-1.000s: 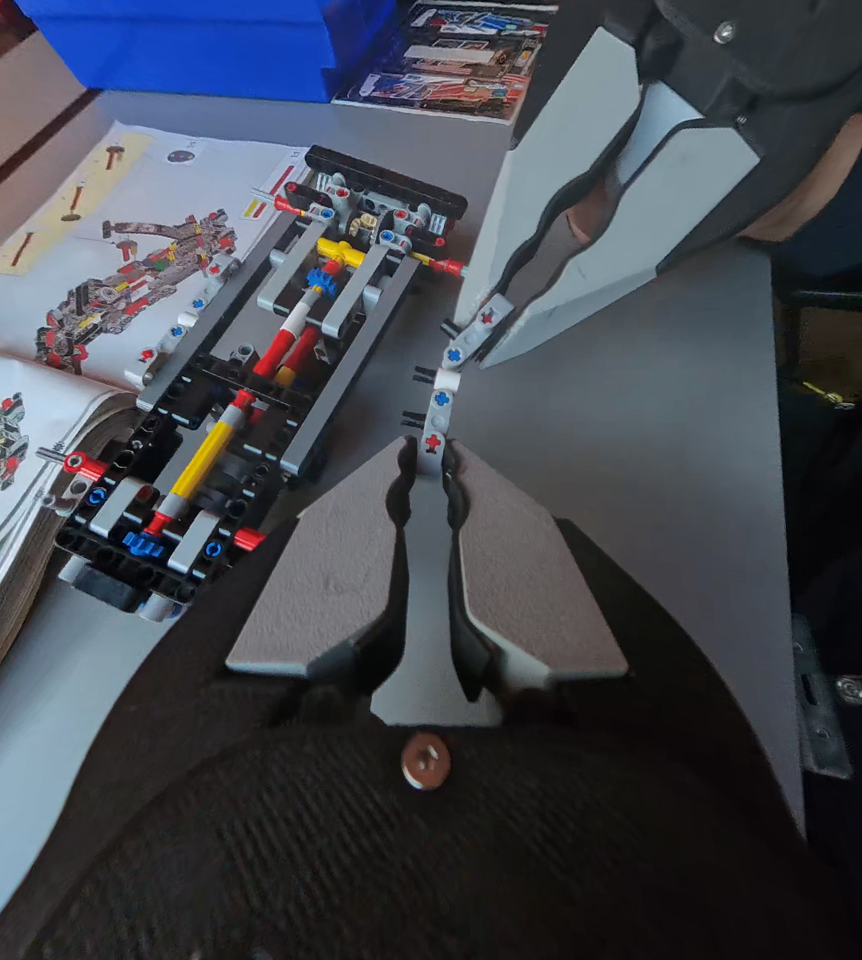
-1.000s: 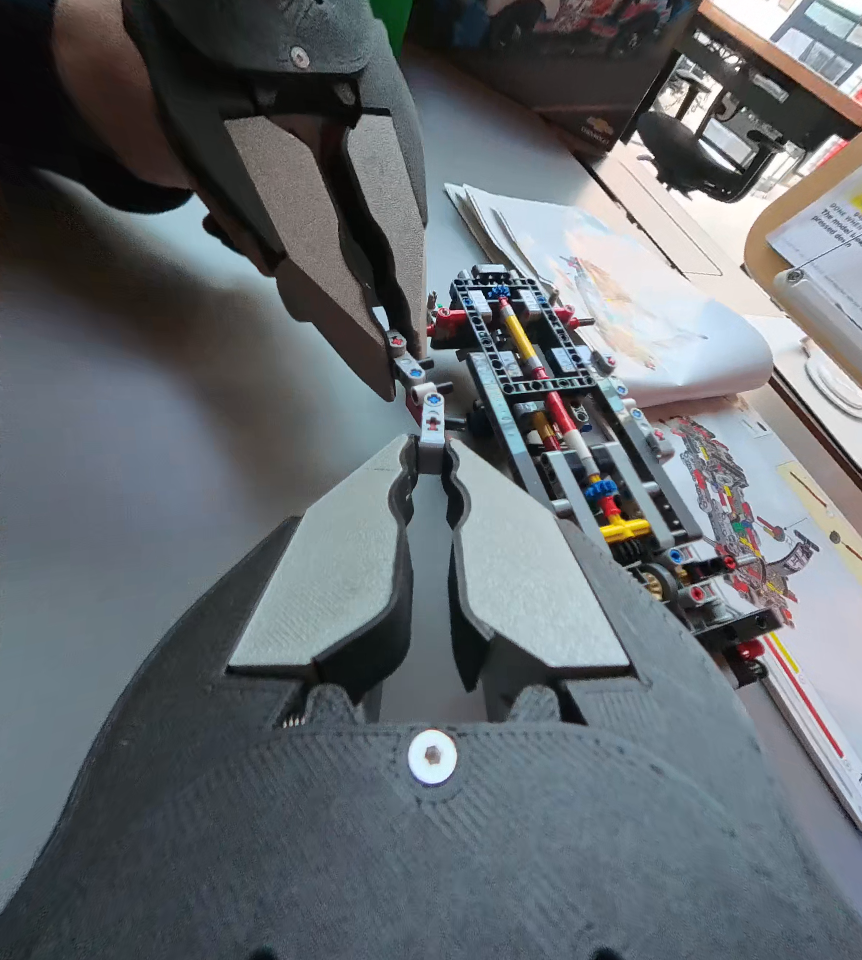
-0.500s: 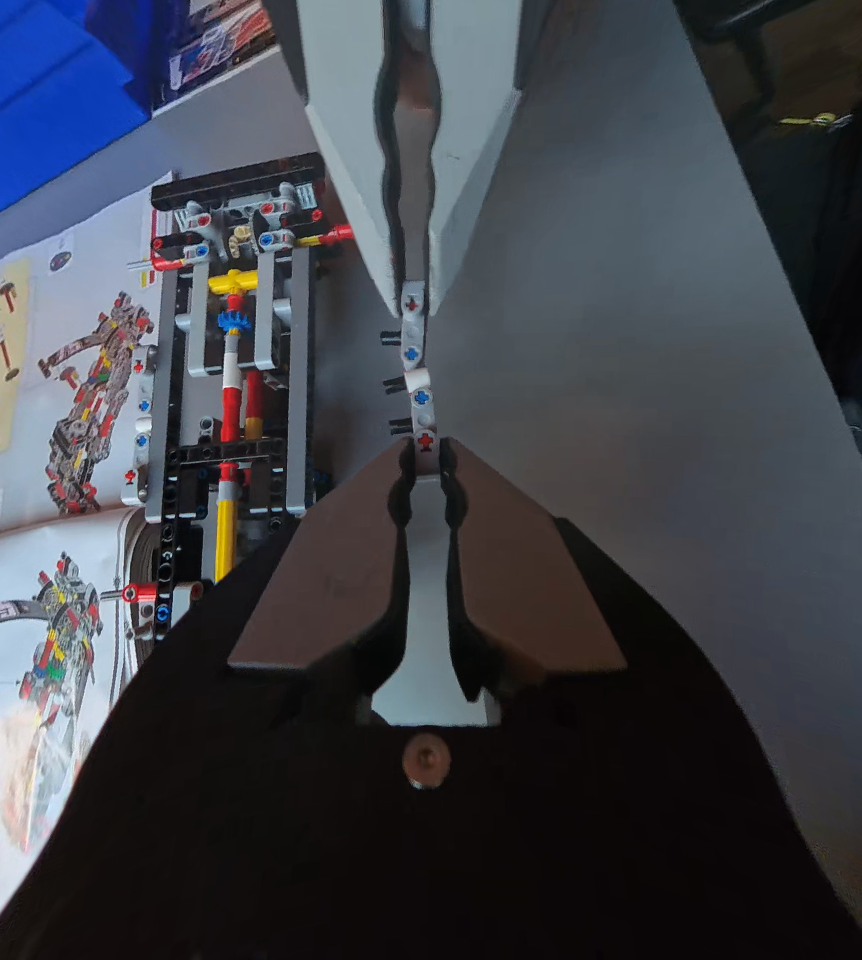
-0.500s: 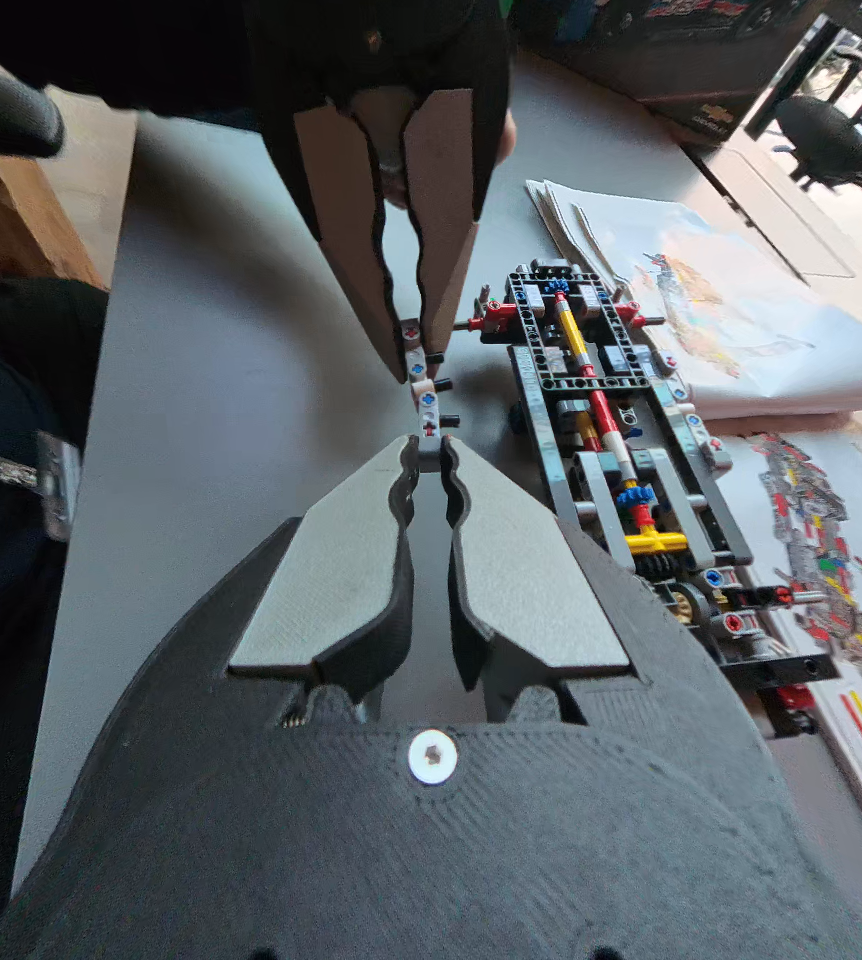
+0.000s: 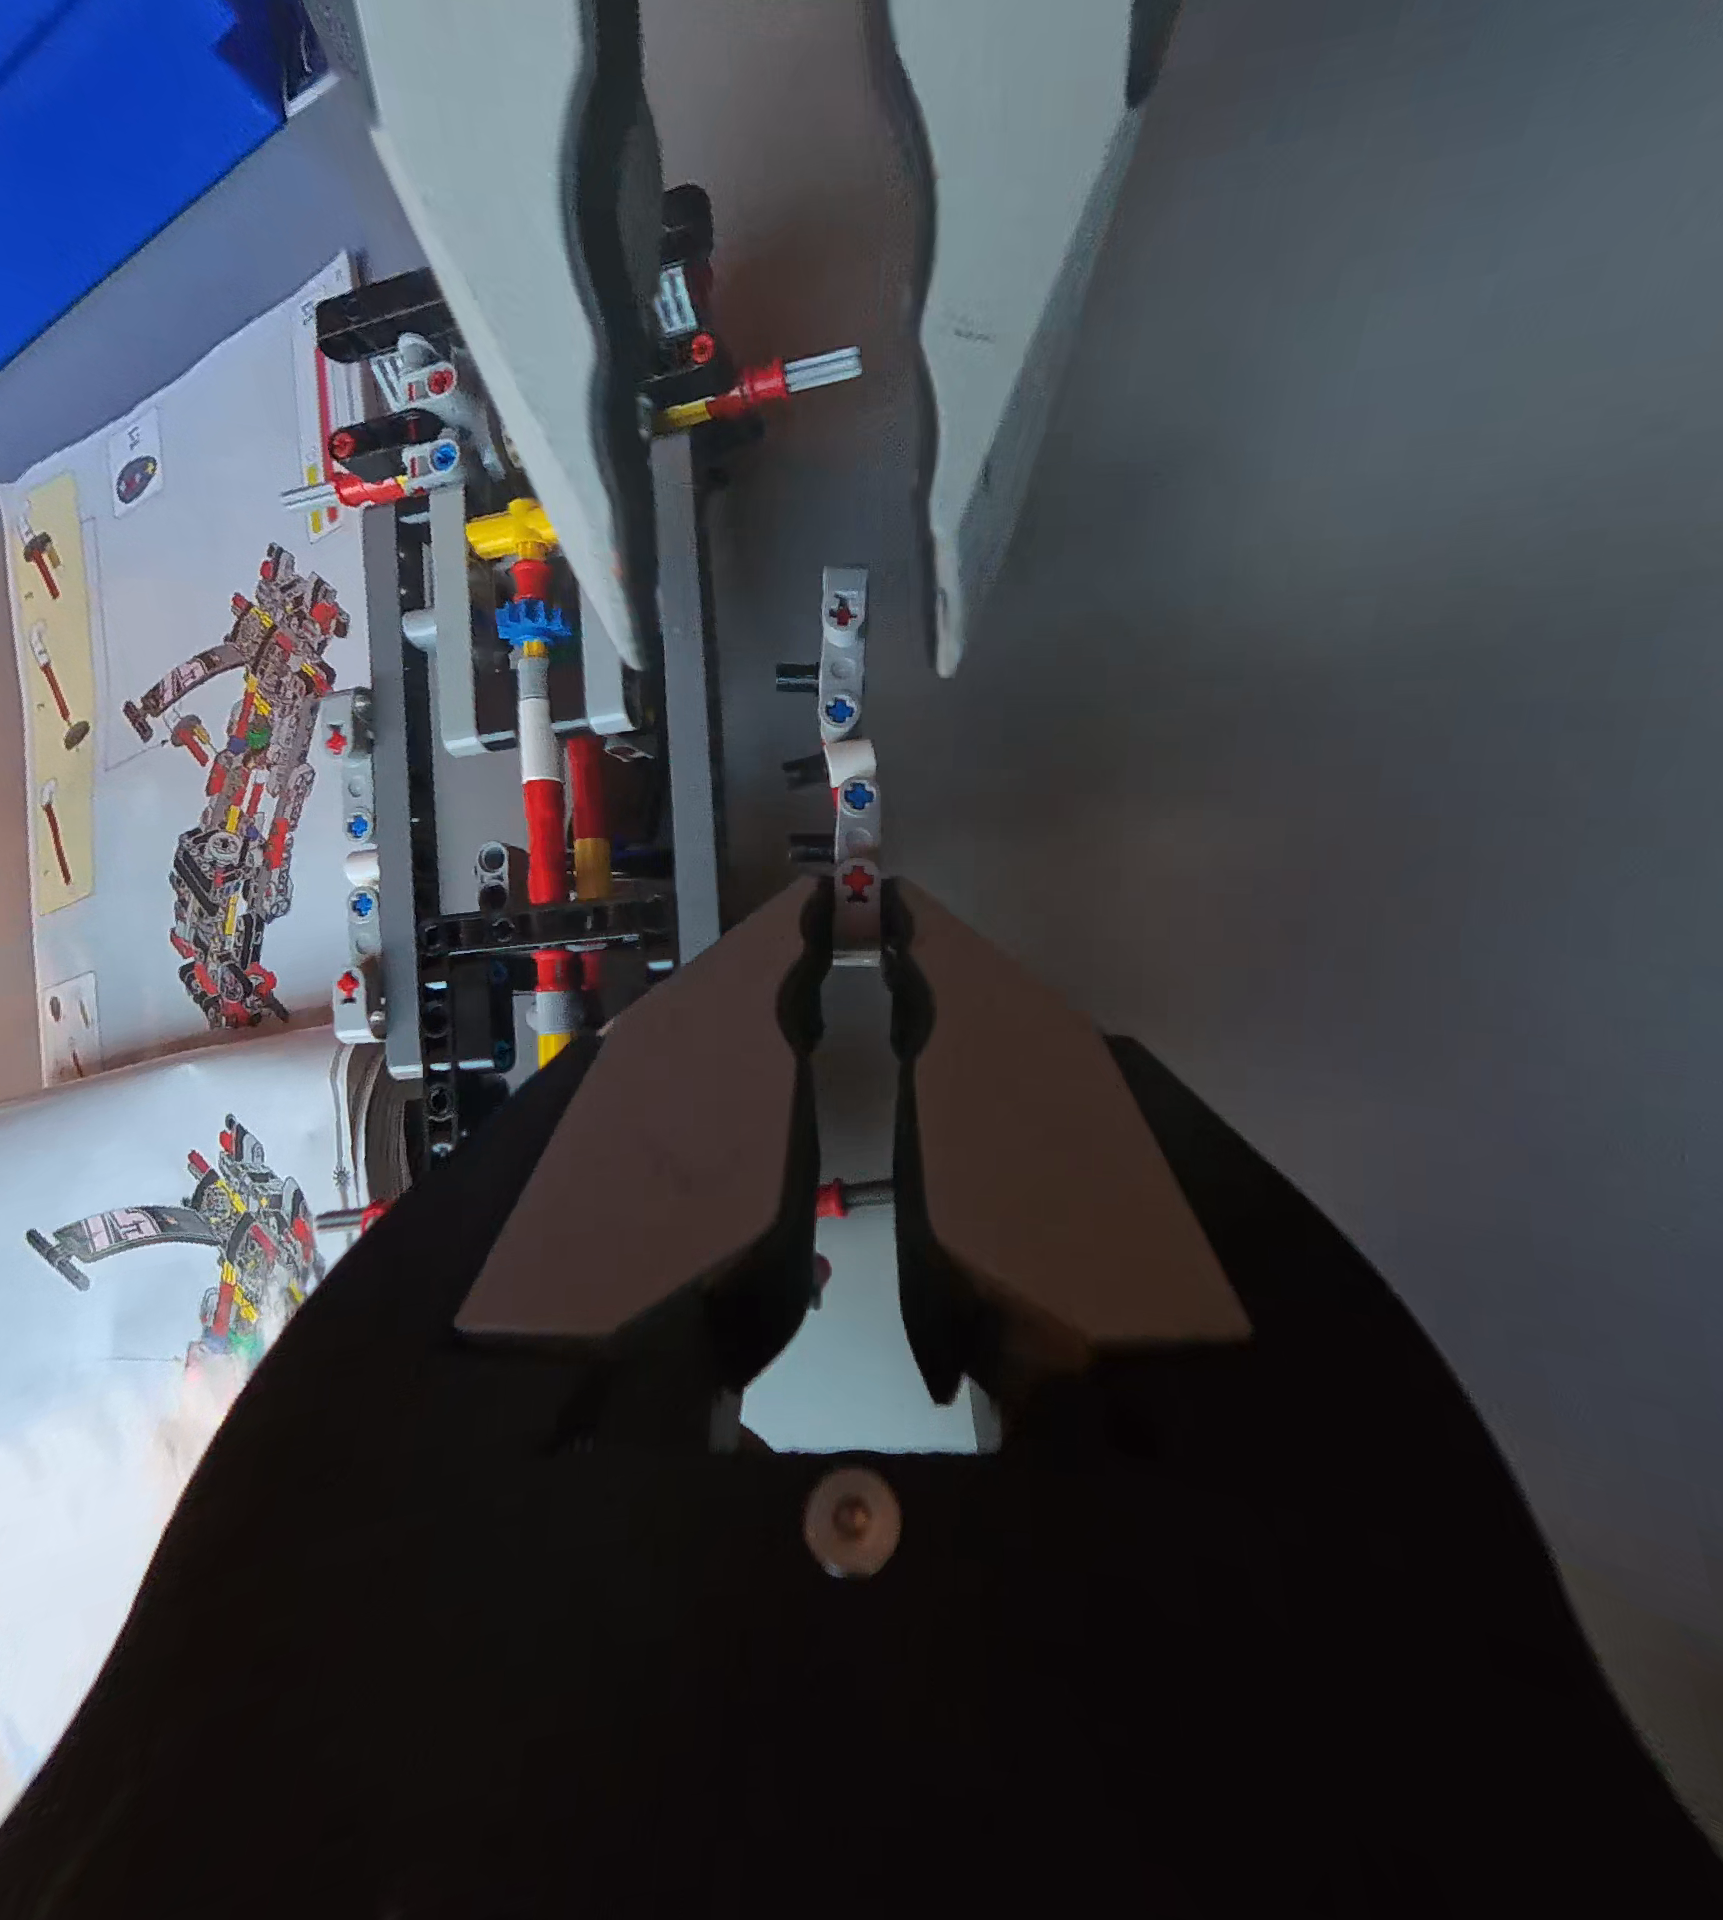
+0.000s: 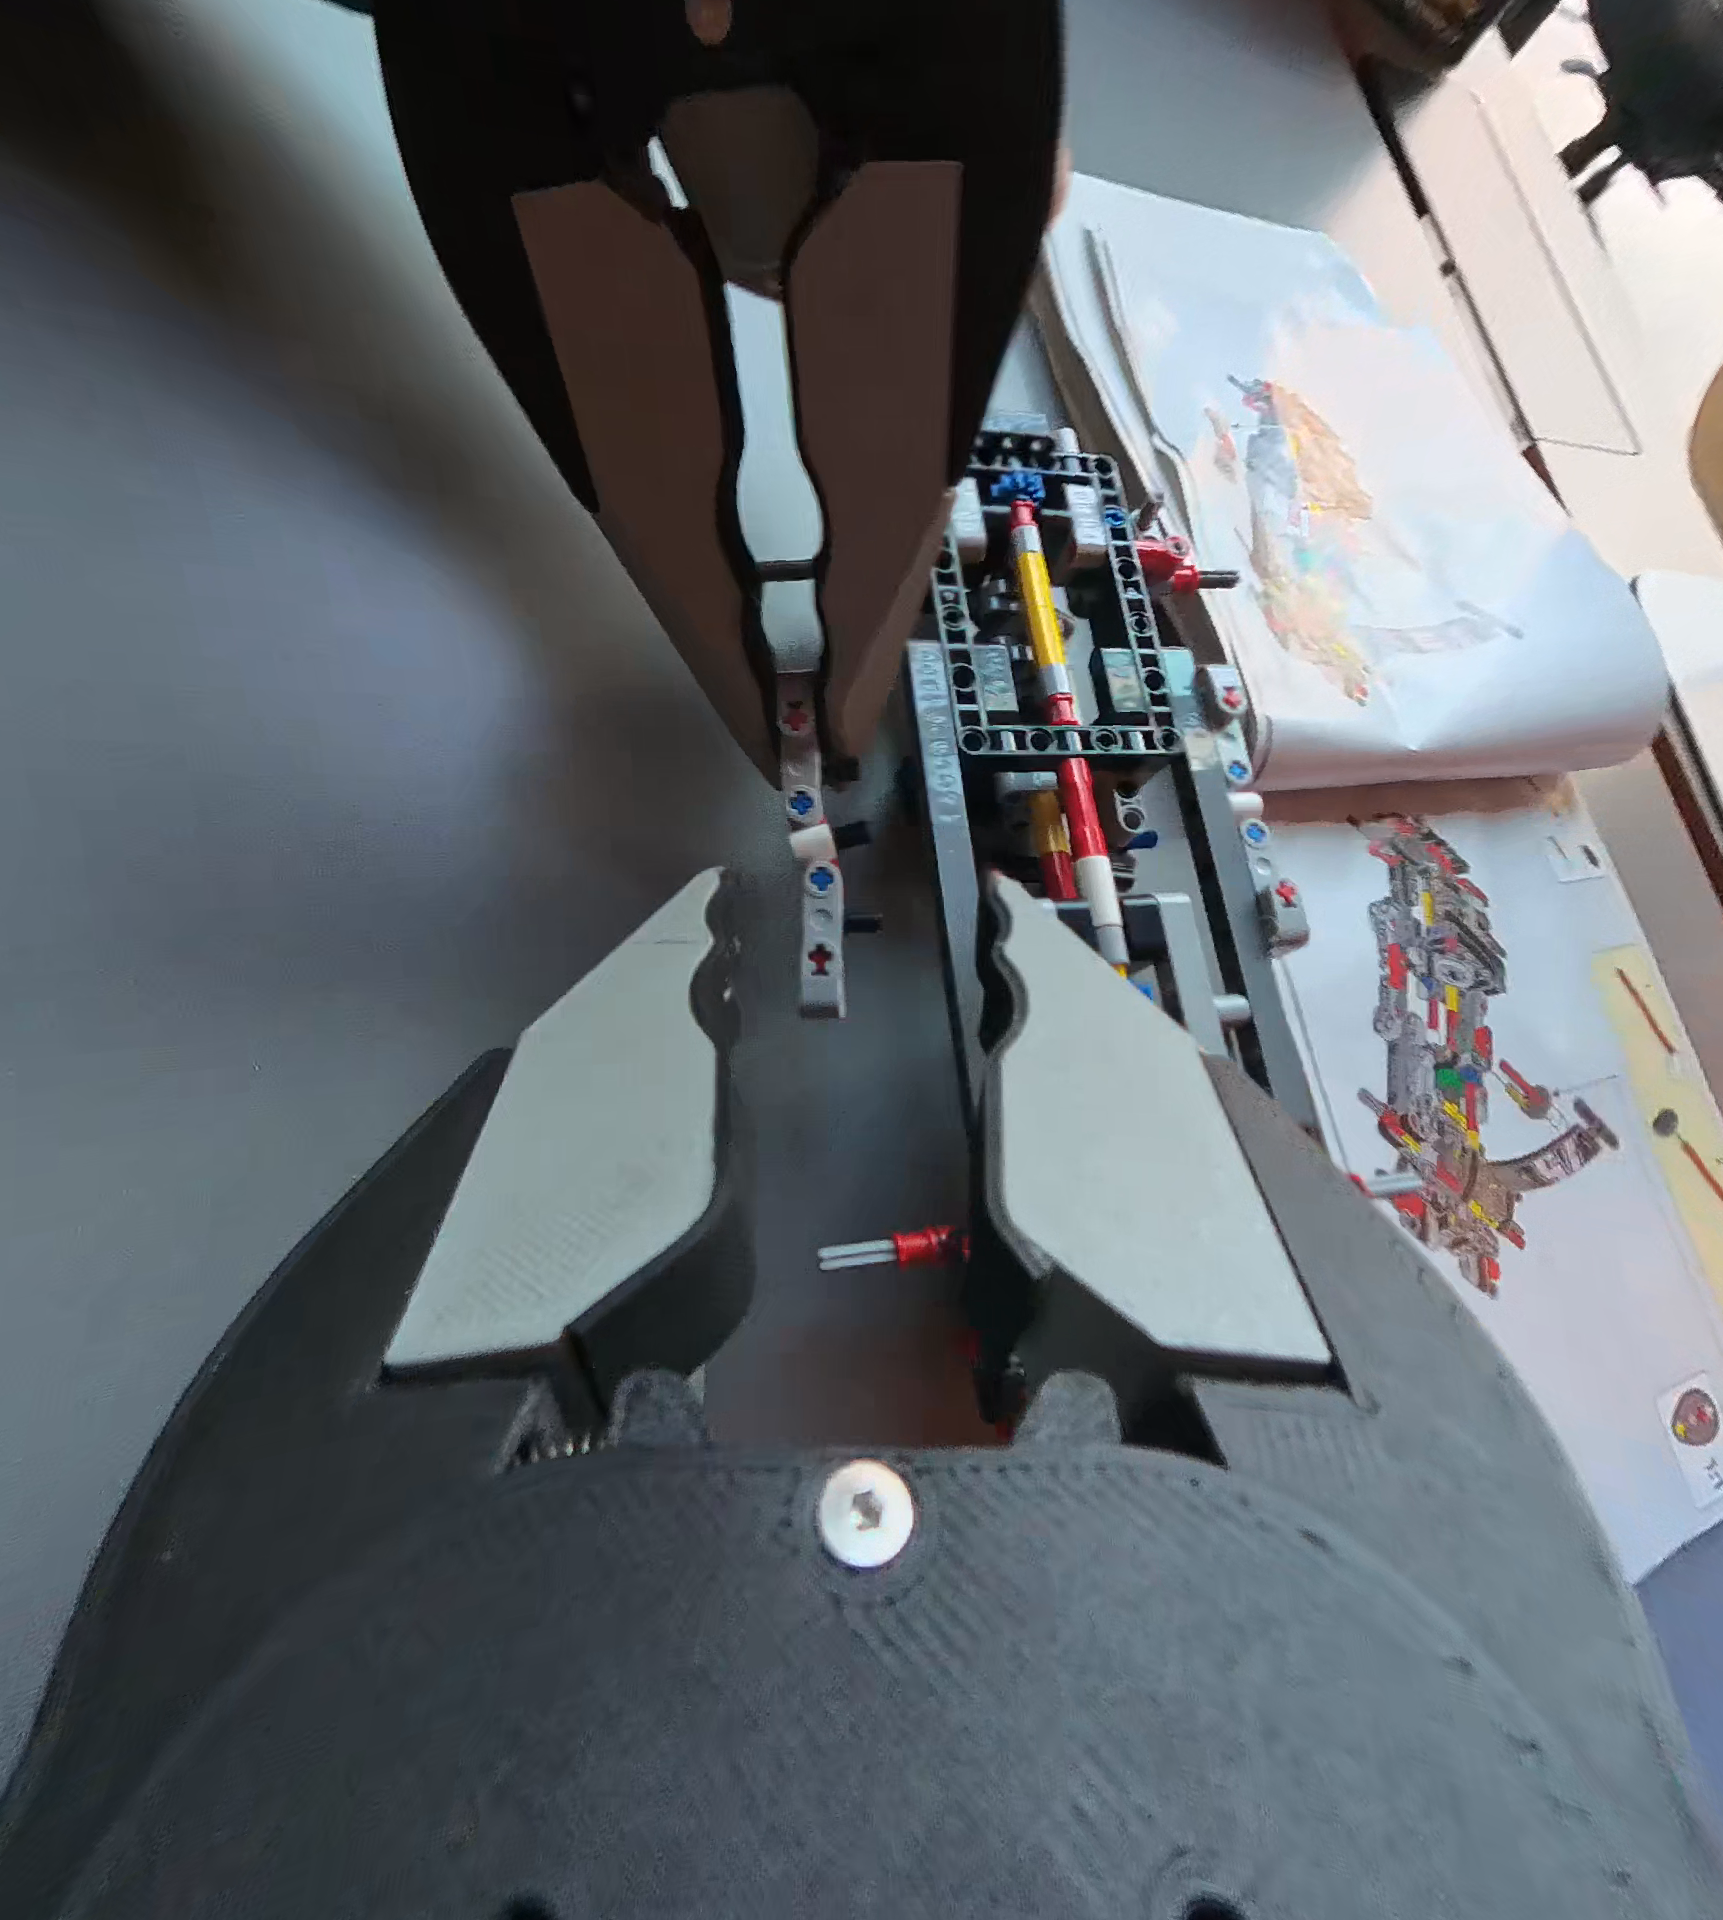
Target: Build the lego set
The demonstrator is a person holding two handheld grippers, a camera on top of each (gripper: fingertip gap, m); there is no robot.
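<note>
Right gripper [image 6: 857, 925] has spread since the earlier frames, freeing the grey link strip's [image 6: 815, 904] near end; both fingers stand clear of it. Left gripper [image 5: 855, 904] pinches the strip's other end, centre frame, aloft just beside the chassis [image 5: 545, 727]. Handover seems done; next, likely a one-handed seating of the strip's pins. Grey table [image 5: 1356, 727], manual [image 5: 161, 675] at left, blue bin [image 5: 57, 156] upper left.

two tools [image 5: 852, 904] [image 6: 852, 914], one brick chassis [image 5: 545, 727], one grey beam assembly [image 5: 852, 748], two instruction booklets [image 5: 161, 748]
</note>
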